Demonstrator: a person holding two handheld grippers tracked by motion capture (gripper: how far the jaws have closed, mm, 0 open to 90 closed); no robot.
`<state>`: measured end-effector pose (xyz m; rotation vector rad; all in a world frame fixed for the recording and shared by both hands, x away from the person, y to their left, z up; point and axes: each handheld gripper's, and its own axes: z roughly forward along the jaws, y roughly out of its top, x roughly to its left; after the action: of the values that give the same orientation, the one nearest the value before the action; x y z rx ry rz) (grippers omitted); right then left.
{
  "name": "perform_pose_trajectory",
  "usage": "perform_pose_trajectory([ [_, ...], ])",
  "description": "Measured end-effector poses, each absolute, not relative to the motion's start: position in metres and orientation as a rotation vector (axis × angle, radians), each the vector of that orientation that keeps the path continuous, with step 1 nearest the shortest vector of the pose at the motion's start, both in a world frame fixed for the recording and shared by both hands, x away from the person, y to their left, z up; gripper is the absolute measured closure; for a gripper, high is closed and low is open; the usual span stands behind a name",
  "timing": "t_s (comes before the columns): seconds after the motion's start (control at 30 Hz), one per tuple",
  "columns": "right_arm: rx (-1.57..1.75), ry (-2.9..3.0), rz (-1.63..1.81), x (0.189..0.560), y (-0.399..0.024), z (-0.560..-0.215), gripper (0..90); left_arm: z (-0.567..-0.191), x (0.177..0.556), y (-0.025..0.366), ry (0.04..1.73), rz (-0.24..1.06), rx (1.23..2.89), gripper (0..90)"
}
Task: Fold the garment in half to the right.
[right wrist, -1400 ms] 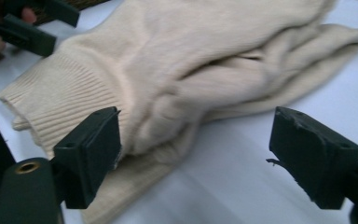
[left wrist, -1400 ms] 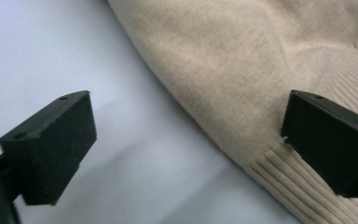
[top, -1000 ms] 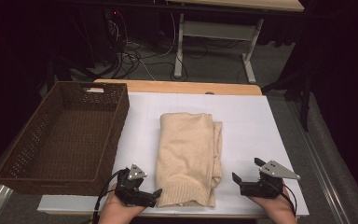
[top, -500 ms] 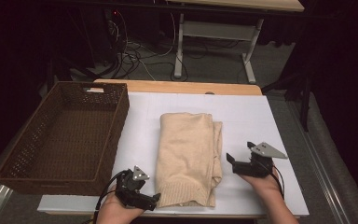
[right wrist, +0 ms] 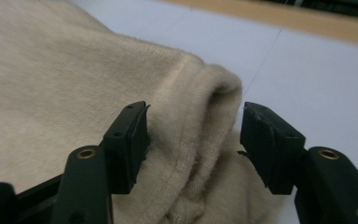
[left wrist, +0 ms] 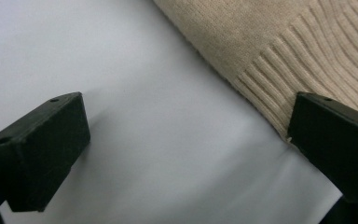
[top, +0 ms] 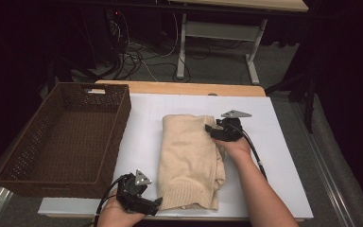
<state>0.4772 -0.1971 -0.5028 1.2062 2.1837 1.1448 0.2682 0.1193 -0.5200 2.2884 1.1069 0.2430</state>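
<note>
A folded beige knit sweater [top: 189, 156] lies in the middle of the white table cover [top: 283, 156]. My right gripper [top: 211, 129] sits at the sweater's far right corner. In the right gripper view its jaws straddle a rolled fold of the sweater [right wrist: 214, 93]; they have just been closing, and a gap still shows beside the fold, so my right gripper [right wrist: 193, 135] is open. My left gripper [top: 154, 204] rests near the table's front edge, open on bare cover, with the sweater's ribbed hem [left wrist: 270, 84] just beside one jaw of the left gripper [left wrist: 186, 135].
A brown wicker basket [top: 123, 118] stands at the left, its inside bare. A wooden table edge [top: 179, 88] runs along the back. Beyond it are cables and a metal stand [top: 184, 52] on the floor. White cover stretches right of the sweater.
My right hand has travelled from the near right corner of the sweater up to its far right corner, and its jaws have narrowed around a fold. The left gripper has stayed put.
</note>
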Motion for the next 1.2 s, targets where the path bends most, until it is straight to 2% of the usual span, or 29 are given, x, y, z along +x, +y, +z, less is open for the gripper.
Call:
perform_pose_trajectory([
  [0.03, 1.214, 2.203, 1.139, 0.479, -0.196, -0.507, 43.2, -0.52, 0.268, 0.12, 1.105, 0.242, 2.288, 0.0],
  [0.17, 1.178, 2.234, 1.165, 0.477, -0.193, -0.511, 80.2, -0.52, 0.269, 0.12, 1.101, 0.239, 2.29, 0.0],
  [0.2, 1.143, 2.225, 1.132, 0.474, -0.192, -0.508, 83.2, -0.52, 0.269, 0.12, 1.101, 0.24, 2.291, 0.0],
  [0.33, 1.108, 2.118, 1.134, 0.46, -0.196, -0.491, 85.4, -0.52, 0.269, 0.119, 1.099, 0.237, 2.295, 0.0],
  [0.5, 1.107, 2.018, 1.129, 0.453, -0.218, -0.469, 85.7, -0.519, 0.268, 0.118, 1.109, 0.231, 2.294, 0.0],
  [0.8, 1.257, 2.081, 1.066, 0.471, -0.223, -0.51, 83.7, -0.518, 0.268, 0.118, 1.101, 0.218, 2.294, 0.0],
  [0.9, 1.267, 2.075, 1.066, 0.472, -0.221, -0.51, 78.4, -0.518, 0.269, 0.118, 1.093, 0.213, 2.299, 0.0],
  [1.2, 1.235, 2.017, 1.123, 0.45, -0.243, -0.49, 47.4, -0.518, 0.271, 0.119, 1.079, 0.202, 2.311, 0.0],
])
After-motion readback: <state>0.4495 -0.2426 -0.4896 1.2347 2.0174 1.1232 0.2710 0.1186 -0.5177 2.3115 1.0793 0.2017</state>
